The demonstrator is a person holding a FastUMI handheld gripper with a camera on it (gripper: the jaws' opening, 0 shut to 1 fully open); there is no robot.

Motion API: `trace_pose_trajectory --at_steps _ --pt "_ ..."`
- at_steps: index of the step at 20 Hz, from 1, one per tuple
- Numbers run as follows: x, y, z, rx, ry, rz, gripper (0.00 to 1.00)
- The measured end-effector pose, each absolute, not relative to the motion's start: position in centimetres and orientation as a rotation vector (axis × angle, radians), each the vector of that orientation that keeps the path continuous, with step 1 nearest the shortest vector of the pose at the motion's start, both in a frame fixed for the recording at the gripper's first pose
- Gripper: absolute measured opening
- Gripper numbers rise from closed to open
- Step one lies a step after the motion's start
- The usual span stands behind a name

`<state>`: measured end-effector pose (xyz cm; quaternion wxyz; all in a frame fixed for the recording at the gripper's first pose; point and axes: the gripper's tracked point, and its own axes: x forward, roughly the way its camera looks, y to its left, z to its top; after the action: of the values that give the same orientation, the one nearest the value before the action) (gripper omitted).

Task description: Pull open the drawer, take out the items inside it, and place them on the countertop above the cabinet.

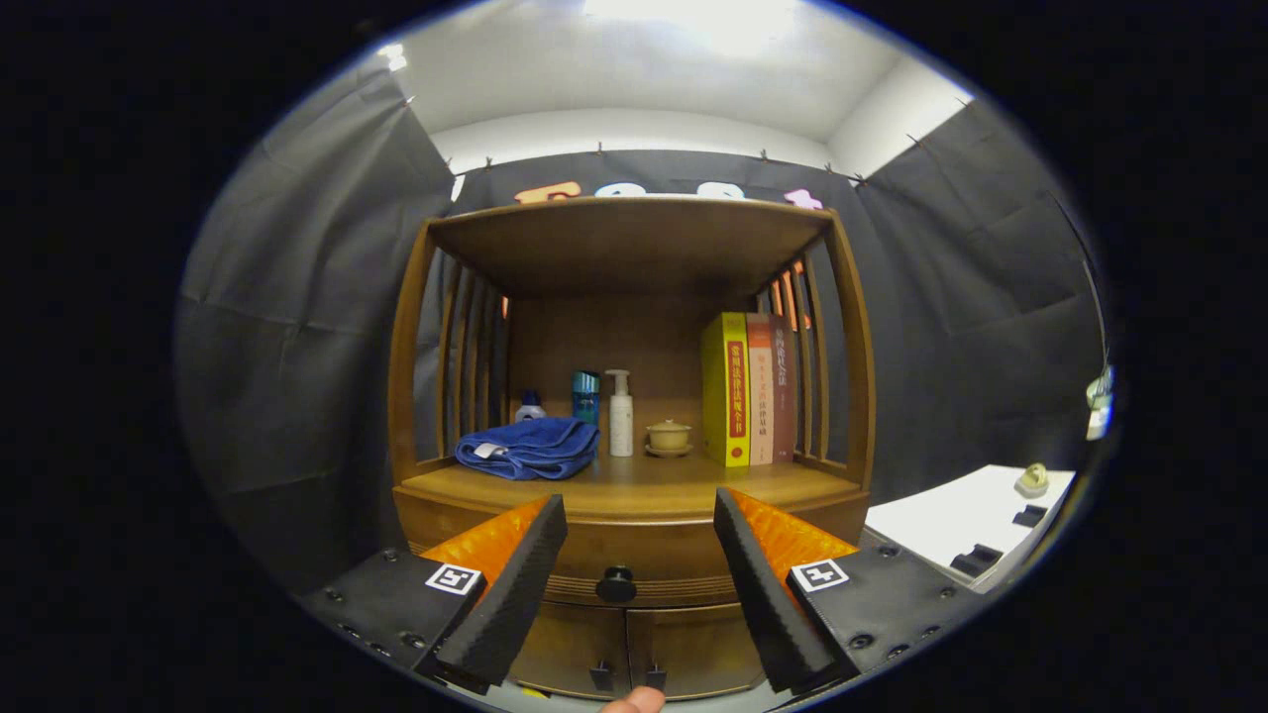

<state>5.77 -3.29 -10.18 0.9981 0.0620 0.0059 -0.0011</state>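
Folded blue towel (527, 448): resting on the wooden cabinet's tabletop (634, 485), left side, bottles just behind.
Claw (639, 530): fingers wide apart, gripping nothing, aimed to straddle the knob, likely lining up for the pull.
Closed wooden drawer (594, 555): beneath the tabletop, round dark knob (615, 584) between the fingers; contents hidden.
Upright books (750, 388): on the right, leaning against the slats.
Room: dark cloth walls, white ceiling.
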Motion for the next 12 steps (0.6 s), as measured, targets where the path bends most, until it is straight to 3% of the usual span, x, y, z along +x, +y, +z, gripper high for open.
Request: trace_pose_trajectory --at_steps 7,12 --pt "8.9 -3.7 -19.5 0.210 0.076 -0.005 0.98" --pt "12.2 -1.3 -22.0 0.202 0.108 0.064 0.99"
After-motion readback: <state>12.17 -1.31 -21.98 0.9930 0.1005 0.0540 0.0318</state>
